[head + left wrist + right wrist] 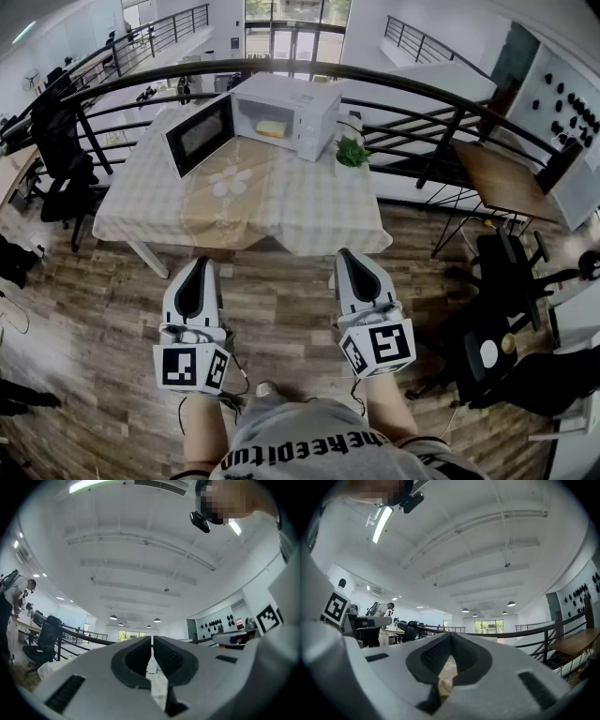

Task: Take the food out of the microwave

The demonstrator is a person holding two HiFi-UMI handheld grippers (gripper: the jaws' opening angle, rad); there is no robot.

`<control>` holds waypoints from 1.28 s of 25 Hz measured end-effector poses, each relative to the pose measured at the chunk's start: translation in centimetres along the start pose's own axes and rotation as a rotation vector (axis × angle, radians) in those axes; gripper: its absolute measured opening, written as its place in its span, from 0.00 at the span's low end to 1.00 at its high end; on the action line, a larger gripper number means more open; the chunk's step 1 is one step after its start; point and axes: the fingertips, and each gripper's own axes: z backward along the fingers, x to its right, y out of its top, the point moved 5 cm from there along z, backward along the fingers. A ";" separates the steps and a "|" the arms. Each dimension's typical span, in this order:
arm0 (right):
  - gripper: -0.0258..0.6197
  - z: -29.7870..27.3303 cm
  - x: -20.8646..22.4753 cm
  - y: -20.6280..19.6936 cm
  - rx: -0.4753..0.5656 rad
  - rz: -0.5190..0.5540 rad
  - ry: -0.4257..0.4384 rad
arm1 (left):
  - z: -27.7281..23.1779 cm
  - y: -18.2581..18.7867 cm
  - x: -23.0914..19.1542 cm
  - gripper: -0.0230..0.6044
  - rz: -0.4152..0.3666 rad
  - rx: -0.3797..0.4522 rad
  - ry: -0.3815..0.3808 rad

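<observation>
Right hand-held gripper (346,255) hangs near the table's (309,220) front edge.

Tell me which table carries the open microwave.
The checked-cloth table straight ahead carries the microwave; the bare wooden table at right does not.

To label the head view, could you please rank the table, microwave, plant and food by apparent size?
Table, largest.
Microwave.
Plant and food look close; the food sits farther back inside the microwave, so I won't rank them.

Potted plant (352,153) on checked table (309,216)
</observation>
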 end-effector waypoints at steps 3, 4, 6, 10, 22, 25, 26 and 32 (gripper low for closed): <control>0.05 0.1 0.2 -0.3 -0.001 -0.013 0.005 | 0.0 -0.4 0.6 0.06 -0.002 -0.003 -0.015; 0.05 0.1 0.2 -0.3 -0.002 -0.018 0.006 | 0.1 -0.5 0.6 0.06 -0.002 -0.005 -0.018; 0.05 0.1 0.0 -0.3 -0.003 -0.026 0.007 | 0.1 -0.5 0.5 0.06 0.001 -0.008 -0.018; 0.05 -0.1 -0.4 -0.5 -0.010 -0.025 0.013 | 0.5 -0.6 0.0 0.06 0.005 -0.010 -0.010; 0.05 -2.3 -2.7 -0.8 0.006 -0.038 0.004 | 0.2 -0.6 -2.9 0.06 0.003 -0.006 -0.018; 0.05 -3.2 -3.4 -0.7 0.018 -0.040 -0.007 | 0.1 -0.5 -4.0 0.06 0.002 0.003 -0.027; 0.05 -3.4 -3.7 -0.7 0.021 -0.038 -0.013 | 0.2 -0.5 -4.5 0.06 0.001 0.005 -0.031; 0.05 -4.0 -5.4 -0.9 0.033 -0.038 -0.028 | 0.5 -0.5 -6.6 0.06 -0.008 0.018 -0.050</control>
